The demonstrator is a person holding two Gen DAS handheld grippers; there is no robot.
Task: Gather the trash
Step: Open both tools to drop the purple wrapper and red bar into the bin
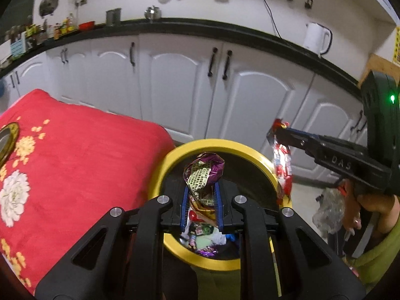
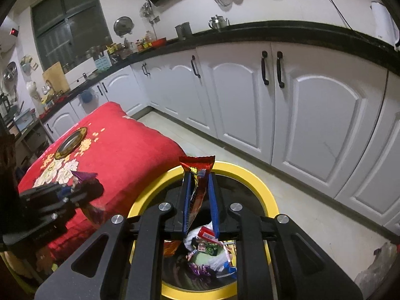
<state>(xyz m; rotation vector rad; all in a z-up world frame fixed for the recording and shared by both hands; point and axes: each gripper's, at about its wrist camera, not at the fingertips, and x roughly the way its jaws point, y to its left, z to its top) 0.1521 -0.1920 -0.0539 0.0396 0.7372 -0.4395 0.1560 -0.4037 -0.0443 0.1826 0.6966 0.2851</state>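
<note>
A round bin with a yellow rim [image 1: 160, 172] [image 2: 265, 192] stands on the floor and holds several wrappers [image 1: 205, 237] [image 2: 207, 250]. My left gripper [image 1: 202, 187] is shut on a crumpled purple and gold wrapper [image 1: 203, 170] over the bin's opening. My right gripper [image 2: 200, 177] is shut on a red snack wrapper [image 2: 197, 167], also over the bin. In the left wrist view the right gripper [image 1: 277, 131] reaches in from the right with the red wrapper [image 1: 282, 165] hanging at the bin's right rim. The left gripper [image 2: 82, 182] shows at the left of the right wrist view.
A table under a red flowered cloth [image 1: 75, 165] [image 2: 112, 150] stands just left of the bin, with a round metal dish [image 2: 71, 142] on it. White kitchen cabinets [image 1: 175, 87] [image 2: 300, 112] under a black counter run behind. A crumpled clear plastic bag [image 1: 330, 212] lies at the right.
</note>
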